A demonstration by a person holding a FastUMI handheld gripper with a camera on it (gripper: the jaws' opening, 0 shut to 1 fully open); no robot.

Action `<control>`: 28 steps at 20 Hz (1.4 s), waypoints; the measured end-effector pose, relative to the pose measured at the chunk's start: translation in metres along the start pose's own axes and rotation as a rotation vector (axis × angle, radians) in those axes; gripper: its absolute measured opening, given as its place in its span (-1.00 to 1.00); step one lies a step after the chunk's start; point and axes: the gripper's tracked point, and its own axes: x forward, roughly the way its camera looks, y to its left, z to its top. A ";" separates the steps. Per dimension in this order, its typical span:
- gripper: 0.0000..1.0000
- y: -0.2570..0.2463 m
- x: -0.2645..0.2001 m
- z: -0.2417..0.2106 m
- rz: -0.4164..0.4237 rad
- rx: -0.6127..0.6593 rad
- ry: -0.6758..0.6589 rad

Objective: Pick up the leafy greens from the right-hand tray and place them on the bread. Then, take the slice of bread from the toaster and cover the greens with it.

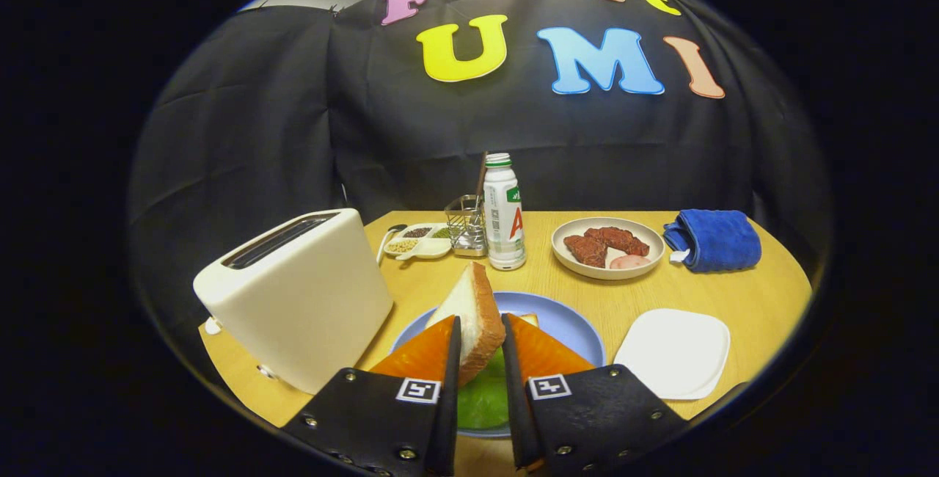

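Tongs closed on a slice of bread, both fingers pressing its faces; the slice stands tilted between them, its lower edge over the leafy greens. The greens already lie on the blue plate, with a corner of another bread slice showing just past them. Judged stage: greens placed, covering slice in hand, lowering and release remaining. To the right lies a white tray; to the left on the surface stands the toaster; beyond are a bottle and a bowl of meat.
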 end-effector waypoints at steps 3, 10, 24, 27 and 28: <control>-0.32 -0.005 0.000 -0.003 0.000 0.013 0.015; -0.11 -0.031 -0.013 0.016 -0.086 0.016 -0.040; -0.11 -0.100 -0.090 0.099 -0.170 -0.071 -0.314; -0.11 -0.128 -0.113 0.108 -0.165 -0.131 -0.376; -0.11 -0.140 -0.122 0.107 -0.166 -0.169 -0.393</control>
